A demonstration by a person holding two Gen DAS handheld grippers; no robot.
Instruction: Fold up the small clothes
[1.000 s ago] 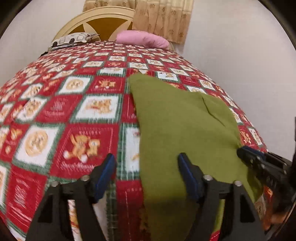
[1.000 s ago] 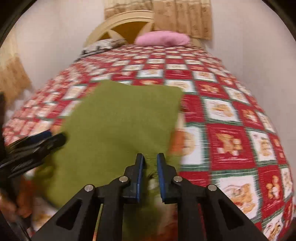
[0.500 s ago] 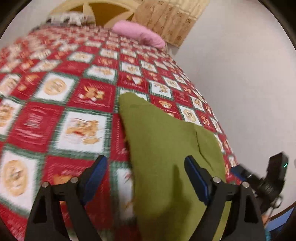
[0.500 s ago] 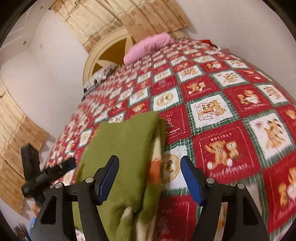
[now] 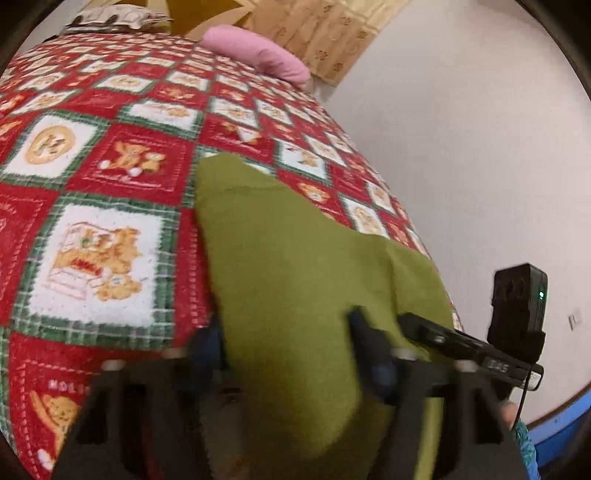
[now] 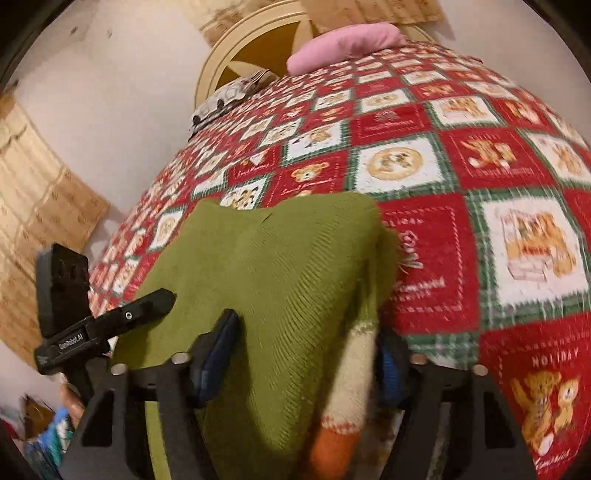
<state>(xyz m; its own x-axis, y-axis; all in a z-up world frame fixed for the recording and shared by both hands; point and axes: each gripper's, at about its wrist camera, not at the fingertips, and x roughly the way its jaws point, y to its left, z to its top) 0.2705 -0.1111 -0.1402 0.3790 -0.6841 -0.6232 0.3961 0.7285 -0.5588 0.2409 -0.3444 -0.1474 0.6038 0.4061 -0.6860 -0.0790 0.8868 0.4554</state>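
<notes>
A small olive-green knit garment (image 5: 295,277) lies on the bed's red patchwork quilt (image 5: 110,177), near the front edge. In the right wrist view the garment (image 6: 280,266) shows a cream and orange striped part (image 6: 343,398) at its near right edge. My left gripper (image 5: 291,350) is open, its jaws either side of the garment's near part. My right gripper (image 6: 306,354) is open over the garment's near edge. The other gripper shows in each view, the right one (image 5: 476,354) and the left one (image 6: 110,321).
A pink pillow (image 5: 258,55) and a patterned pillow (image 5: 110,16) lie at the headboard (image 6: 258,55). A white wall (image 5: 461,147) runs along one side of the bed. Beige curtains (image 6: 37,192) hang on the other side.
My right gripper has opened and let go of the garment's edge. Both grippers have lifted and moved forward over the garment, and the left one's jaws have come somewhat closer together.
</notes>
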